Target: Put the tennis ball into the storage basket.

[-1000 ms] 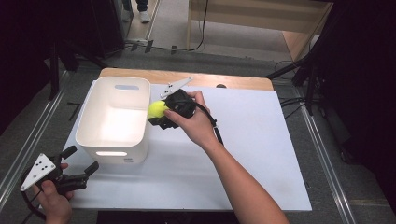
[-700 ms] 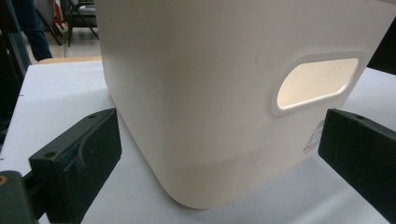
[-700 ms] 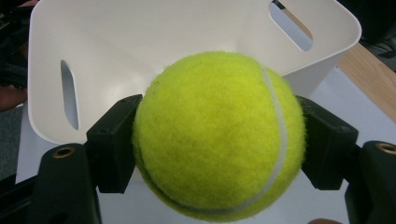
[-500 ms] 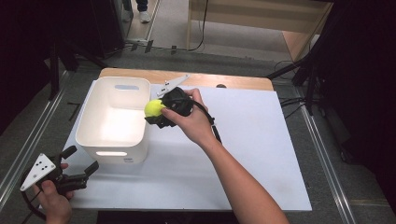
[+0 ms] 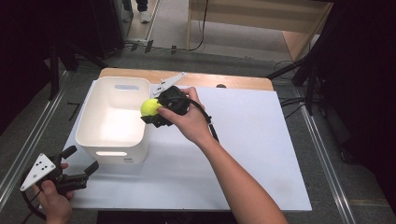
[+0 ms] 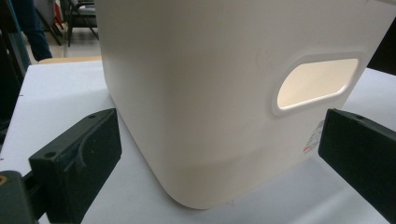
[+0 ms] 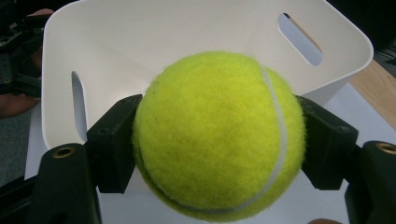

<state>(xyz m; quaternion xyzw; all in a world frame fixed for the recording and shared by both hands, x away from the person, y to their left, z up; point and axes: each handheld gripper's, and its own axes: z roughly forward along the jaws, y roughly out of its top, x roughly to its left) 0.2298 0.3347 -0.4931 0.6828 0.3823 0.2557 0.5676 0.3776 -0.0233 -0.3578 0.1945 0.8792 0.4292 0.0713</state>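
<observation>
Right gripper (image 5: 154,113) clamps tight on the yellow tennis ball (image 5: 150,107), holding it over the right rim of the white bin (image 5: 93,122), while left gripper (image 5: 79,161) rests jaws wide apart, empty, just beside the bin's near wall.

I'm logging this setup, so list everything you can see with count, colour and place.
tennis ball: one, yellow-green, clamped in the right tongs at the bin's right rim.
bin: one, white, with handle slots, on the left part of the board.
board: one, white, covering most of the table.
table: one, wooden, its far edge showing beyond the board.
shelf unit: one, light wood, on the floor behind the table.
cables: several, black, on the floor right of the table.
left tongs: one, black, jaws apart, near the bin's near left corner.
right tongs: one, black, shut on the ball.
</observation>
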